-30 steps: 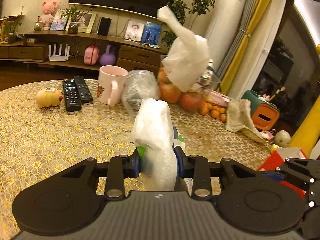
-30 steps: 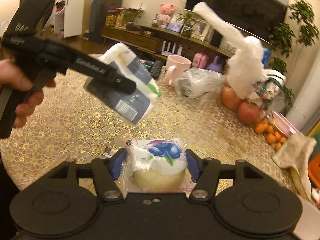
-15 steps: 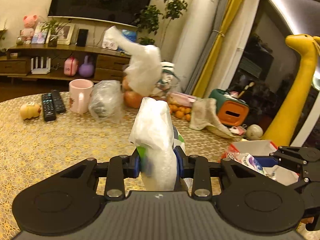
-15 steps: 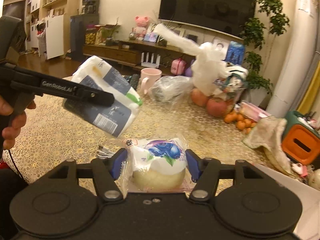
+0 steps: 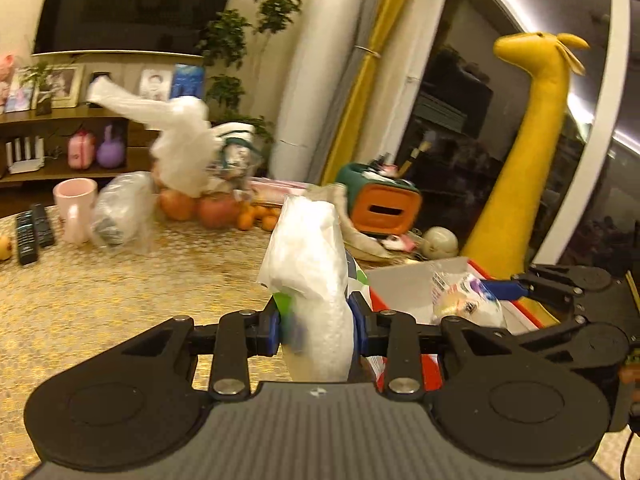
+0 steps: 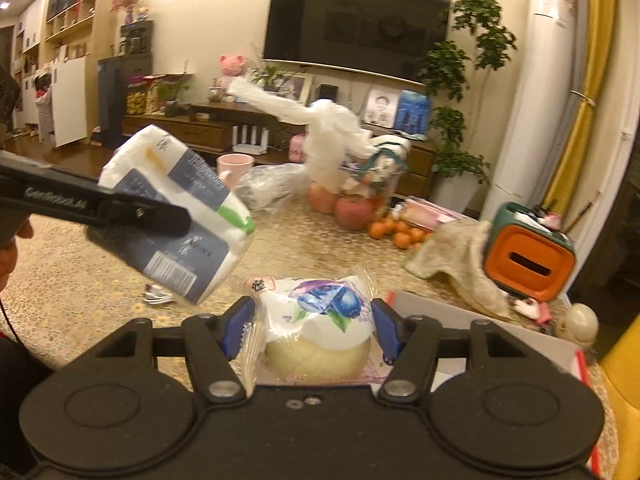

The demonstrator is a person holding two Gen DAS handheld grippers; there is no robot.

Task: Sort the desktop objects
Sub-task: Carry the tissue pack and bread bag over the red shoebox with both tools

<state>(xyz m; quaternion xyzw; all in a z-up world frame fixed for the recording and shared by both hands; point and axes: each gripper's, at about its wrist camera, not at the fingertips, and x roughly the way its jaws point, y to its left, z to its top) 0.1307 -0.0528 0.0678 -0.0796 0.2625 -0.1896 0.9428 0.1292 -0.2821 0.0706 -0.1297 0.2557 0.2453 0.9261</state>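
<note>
My left claw [image 5: 316, 328] pinches the tissue pack [image 5: 310, 276] just short of the red-rimmed box [image 5: 404, 284]; my right claw [image 6: 312, 328] clamps the blueberry bun [image 6: 320, 328] over that box. I'd lower each well inside before letting go.

the tissue pack [image 5: 310, 280] hid its own lower end behind the left gripper [image 5: 316, 328]; print on it [image 6: 176, 216] was unreadable; the remotes [image 5: 30, 232] were blurred
</note>
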